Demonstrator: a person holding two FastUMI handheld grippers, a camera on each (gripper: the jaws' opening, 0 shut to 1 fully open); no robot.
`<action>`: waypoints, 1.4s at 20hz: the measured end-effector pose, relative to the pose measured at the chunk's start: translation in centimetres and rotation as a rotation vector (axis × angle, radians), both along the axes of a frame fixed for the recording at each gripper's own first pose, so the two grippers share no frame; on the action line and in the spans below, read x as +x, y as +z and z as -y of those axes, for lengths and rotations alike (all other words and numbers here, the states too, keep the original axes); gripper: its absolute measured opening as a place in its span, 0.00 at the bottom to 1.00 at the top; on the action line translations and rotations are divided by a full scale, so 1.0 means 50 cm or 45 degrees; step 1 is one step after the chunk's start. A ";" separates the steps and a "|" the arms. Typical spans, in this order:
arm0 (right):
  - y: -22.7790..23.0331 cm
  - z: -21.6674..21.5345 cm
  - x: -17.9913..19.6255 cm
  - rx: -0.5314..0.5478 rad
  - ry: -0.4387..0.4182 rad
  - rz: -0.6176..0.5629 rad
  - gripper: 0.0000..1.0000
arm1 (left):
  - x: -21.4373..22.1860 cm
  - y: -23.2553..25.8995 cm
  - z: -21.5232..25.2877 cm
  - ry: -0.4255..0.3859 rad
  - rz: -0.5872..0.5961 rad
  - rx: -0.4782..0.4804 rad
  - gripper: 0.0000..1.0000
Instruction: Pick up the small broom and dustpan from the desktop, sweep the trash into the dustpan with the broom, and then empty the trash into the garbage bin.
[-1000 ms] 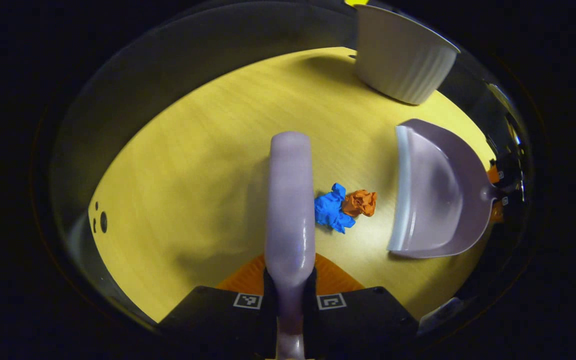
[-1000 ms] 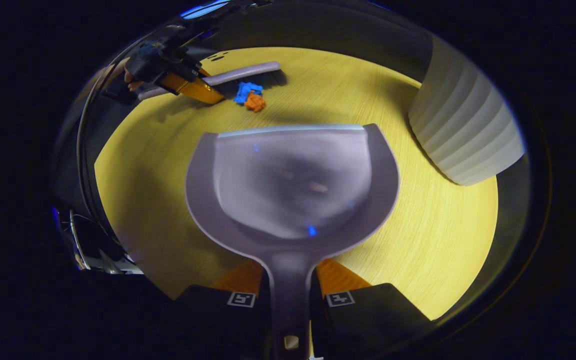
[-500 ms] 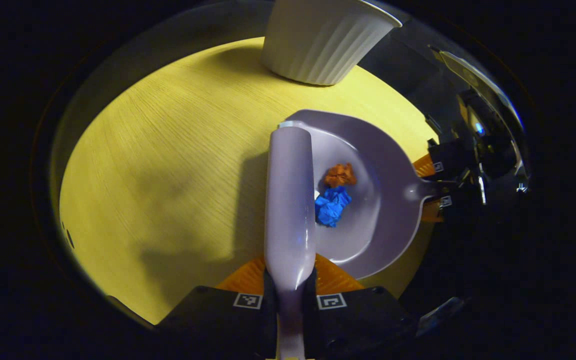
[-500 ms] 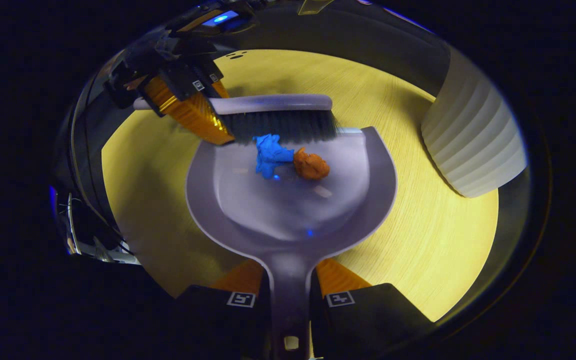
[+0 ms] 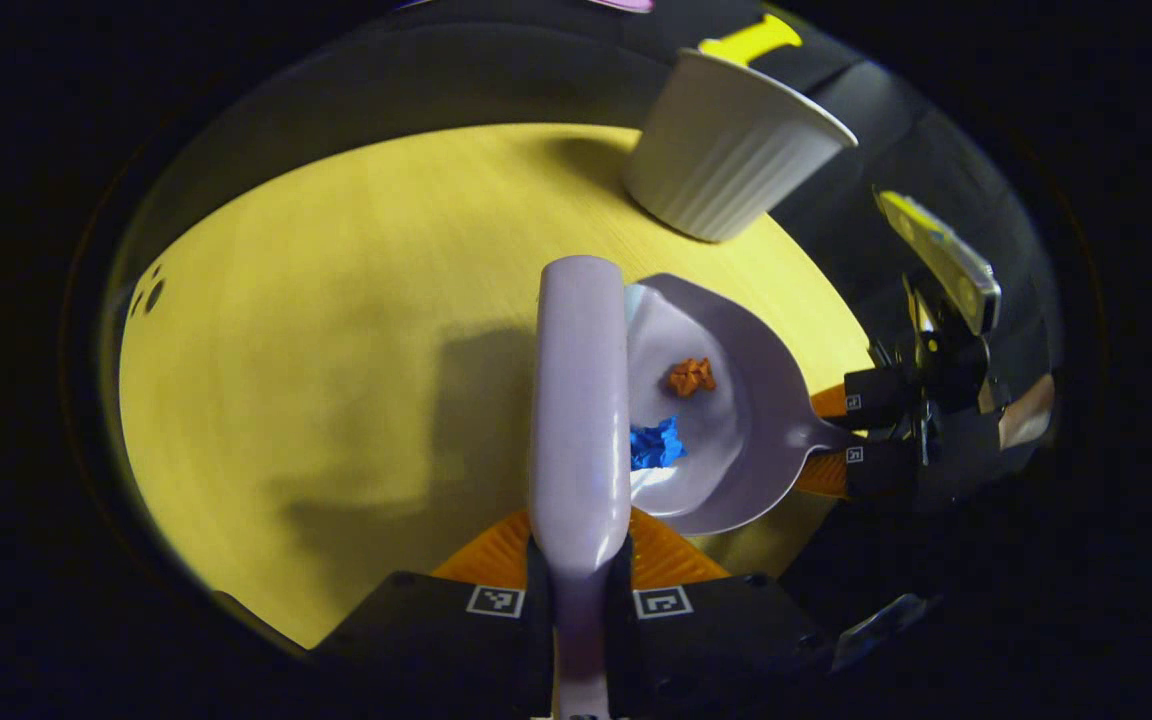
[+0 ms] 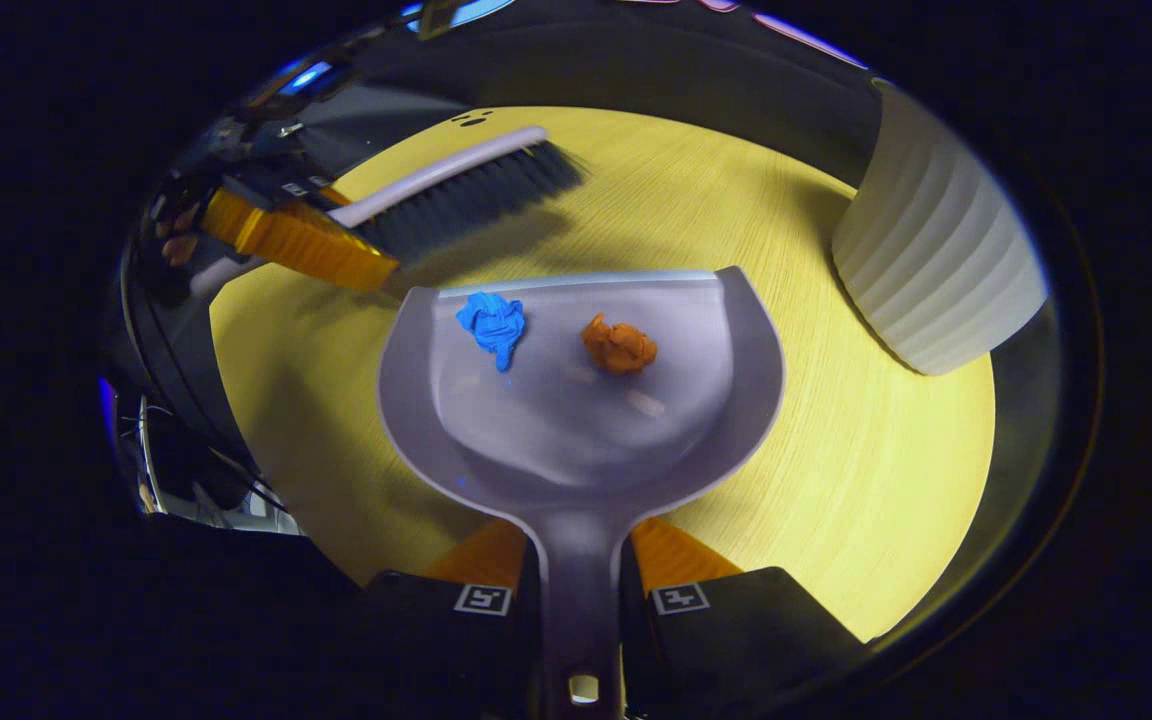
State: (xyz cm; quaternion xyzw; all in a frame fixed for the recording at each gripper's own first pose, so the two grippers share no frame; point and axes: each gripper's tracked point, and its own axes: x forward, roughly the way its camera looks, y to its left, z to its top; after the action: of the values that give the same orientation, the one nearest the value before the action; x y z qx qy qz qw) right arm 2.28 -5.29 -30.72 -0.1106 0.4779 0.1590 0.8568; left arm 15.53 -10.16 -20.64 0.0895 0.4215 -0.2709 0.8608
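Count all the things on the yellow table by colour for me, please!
Lilac: 2, the broom and the dustpan
White: 1, the ribbed garbage bin
Blue: 1, a paper scrap
Orange: 1, a paper scrap
Total: 5

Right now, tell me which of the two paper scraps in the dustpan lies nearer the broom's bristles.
The blue paper scrap: it lies close to the dustpan's front lip on the side toward the broom. The orange paper scrap lies on the white bin's side.

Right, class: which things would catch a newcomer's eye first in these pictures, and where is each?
Two crumpled scraps, the blue scrap and the orange scrap, lie apart inside the dustpan. The broom hangs beyond its front lip over the yellow table, and a ribbed white bin stands at the right.
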 end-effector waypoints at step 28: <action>0.420 0.084 0.019 0.209 -0.301 0.345 0.36 | -0.285 -0.311 -0.261 0.520 0.068 -0.217 0.24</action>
State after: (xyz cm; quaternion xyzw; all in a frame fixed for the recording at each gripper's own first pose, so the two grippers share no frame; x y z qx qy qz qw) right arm 3.25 -9.49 -9.71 -0.0041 0.3532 0.0794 0.9321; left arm 1.26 2.88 -36.20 -0.0636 0.3835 -0.1230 0.9131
